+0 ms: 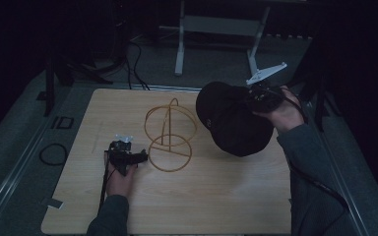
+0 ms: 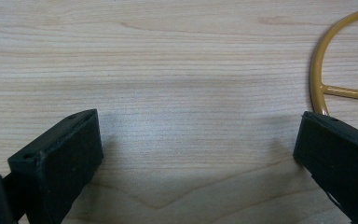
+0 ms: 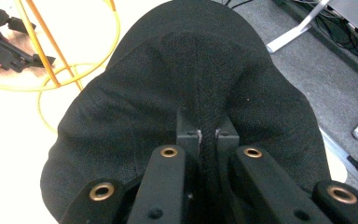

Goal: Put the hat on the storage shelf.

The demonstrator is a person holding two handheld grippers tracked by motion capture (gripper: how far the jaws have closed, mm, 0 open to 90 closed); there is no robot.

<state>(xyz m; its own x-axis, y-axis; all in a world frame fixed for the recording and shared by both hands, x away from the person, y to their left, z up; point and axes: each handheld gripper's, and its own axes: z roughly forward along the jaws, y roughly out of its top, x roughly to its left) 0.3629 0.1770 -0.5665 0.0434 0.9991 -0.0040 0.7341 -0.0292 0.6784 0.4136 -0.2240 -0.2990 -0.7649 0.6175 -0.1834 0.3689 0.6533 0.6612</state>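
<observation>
A black cap [image 1: 231,120] hangs above the right part of the wooden table, pinched by my right gripper [image 1: 256,98]. In the right gripper view the jaws stand closed on a fold of the cap's fabric [image 3: 208,135], and the cap [image 3: 186,84] droops away beyond them. A yellow wire stand [image 1: 170,135] with rings on a post sits at the table's middle. My left gripper [image 1: 140,158] rests on the table just left of the stand's base ring. Its black fingers [image 2: 70,154] stand wide apart over bare wood, with part of the yellow ring [image 2: 319,79] at the right.
The wooden table [image 1: 202,196] lies on a grey surround. A black cable loop [image 1: 53,154] lies left of the table. White frame legs [image 1: 179,49] and cables stand on the floor behind. A grey plate [image 1: 266,73] tops the right gripper.
</observation>
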